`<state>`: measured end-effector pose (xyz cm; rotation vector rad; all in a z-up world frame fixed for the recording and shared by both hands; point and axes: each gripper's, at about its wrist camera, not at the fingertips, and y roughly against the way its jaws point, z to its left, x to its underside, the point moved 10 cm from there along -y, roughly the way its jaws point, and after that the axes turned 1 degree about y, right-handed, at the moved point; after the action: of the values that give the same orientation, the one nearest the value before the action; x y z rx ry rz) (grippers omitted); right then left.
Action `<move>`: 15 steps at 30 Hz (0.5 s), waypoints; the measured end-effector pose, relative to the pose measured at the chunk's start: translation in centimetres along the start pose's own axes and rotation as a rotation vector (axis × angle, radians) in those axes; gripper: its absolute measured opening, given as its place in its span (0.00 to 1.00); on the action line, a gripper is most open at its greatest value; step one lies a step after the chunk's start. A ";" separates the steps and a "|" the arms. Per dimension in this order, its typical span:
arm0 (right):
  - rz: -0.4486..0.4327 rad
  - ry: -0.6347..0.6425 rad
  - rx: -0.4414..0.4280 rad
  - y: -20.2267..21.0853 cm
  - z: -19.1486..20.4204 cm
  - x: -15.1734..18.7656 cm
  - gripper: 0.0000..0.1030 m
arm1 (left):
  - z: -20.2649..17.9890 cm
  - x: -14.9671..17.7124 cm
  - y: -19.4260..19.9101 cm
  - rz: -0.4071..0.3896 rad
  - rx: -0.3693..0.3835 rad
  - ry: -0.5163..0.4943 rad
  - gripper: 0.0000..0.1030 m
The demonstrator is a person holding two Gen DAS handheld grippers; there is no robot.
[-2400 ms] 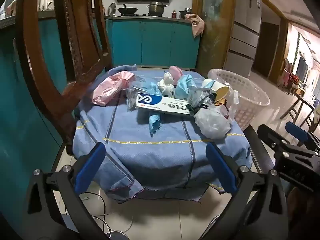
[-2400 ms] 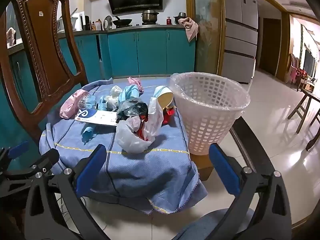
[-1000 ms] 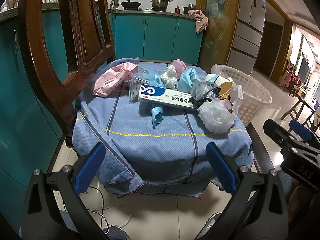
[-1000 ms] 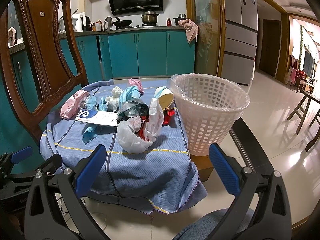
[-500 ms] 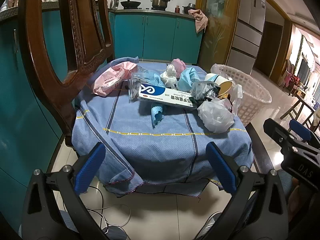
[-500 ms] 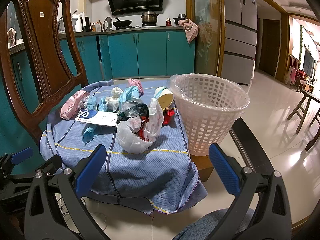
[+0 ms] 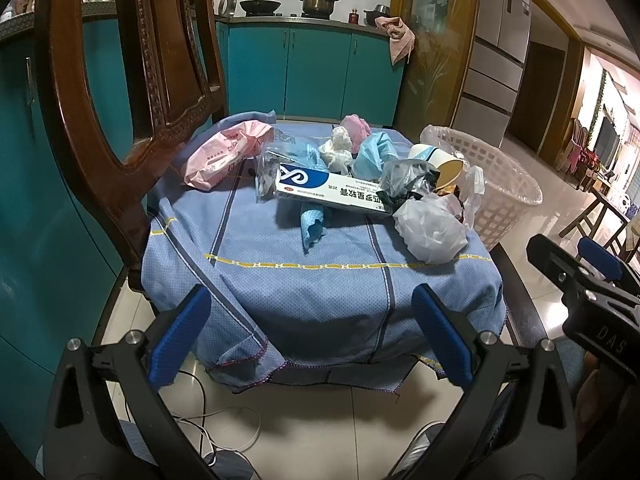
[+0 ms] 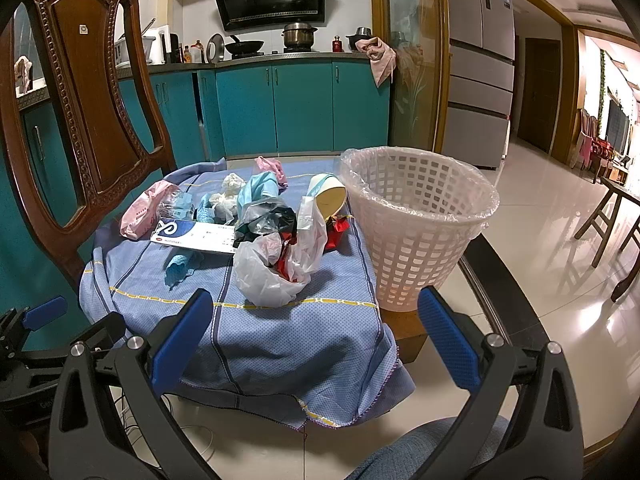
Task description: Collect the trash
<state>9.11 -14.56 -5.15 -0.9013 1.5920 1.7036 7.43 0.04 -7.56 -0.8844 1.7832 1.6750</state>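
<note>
Trash lies in a heap on a blue cloth [image 7: 304,280] [image 8: 280,332]: a white plastic bag [image 7: 430,232] [image 8: 272,276], a blue-and-white box [image 7: 332,192] [image 8: 196,236], a pink packet [image 7: 224,152] [image 8: 142,210], a paper cup [image 7: 438,164] [image 8: 330,196], blue and white crumpled tissues [image 7: 374,154]. A white lattice basket [image 8: 418,224] [image 7: 500,188] with a clear liner stands right of the heap. My left gripper [image 7: 310,338] and right gripper [image 8: 314,334] are both open, empty, held short of the cloth's near edge.
A carved wooden chair back [image 8: 92,92] [image 7: 120,92] rises at the left. Teal kitchen cabinets [image 8: 280,108] line the back wall, a refrigerator [image 8: 480,64] stands at the right. White cables [image 7: 216,428] lie on the tiled floor below. Wooden stools [image 8: 612,232] stand far right.
The left wrist view has drawn back and risen a little over the span. The trash, basket and both grippers' opening look unchanged.
</note>
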 end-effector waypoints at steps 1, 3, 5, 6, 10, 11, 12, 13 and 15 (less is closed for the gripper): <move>0.001 0.000 0.000 0.0 0.0 0.0 0.97 | -0.1 0.0 0.0 0.001 0.000 -0.002 0.97; 0.000 -0.001 0.001 0.0 0.0 0.0 0.97 | -0.2 0.1 0.1 0.000 -0.001 -0.003 0.97; 0.000 0.000 0.001 0.0 0.0 0.0 0.97 | -0.1 0.0 0.0 0.001 0.000 -0.001 0.97; 0.000 0.000 0.001 0.0 0.0 0.0 0.97 | -0.2 0.1 0.1 0.002 -0.001 -0.001 0.97; 0.000 -0.002 0.000 0.0 0.0 0.0 0.97 | -0.1 0.1 0.0 0.002 0.001 -0.002 0.97; 0.000 -0.001 0.001 0.0 0.0 0.0 0.97 | -0.1 0.1 0.0 0.003 0.001 -0.002 0.97; 0.001 -0.001 0.000 0.0 0.0 0.0 0.97 | -0.2 0.1 0.0 0.003 0.000 -0.003 0.97; 0.000 -0.001 0.000 0.0 0.0 0.0 0.97 | -0.2 0.1 0.0 0.004 0.001 -0.003 0.97; 0.000 0.000 0.001 0.0 0.0 0.0 0.97 | -0.1 0.1 0.0 0.004 0.000 -0.002 0.97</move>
<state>9.09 -14.56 -5.16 -0.9007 1.5920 1.7029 7.40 -0.11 -7.63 -0.8793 1.7848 1.6772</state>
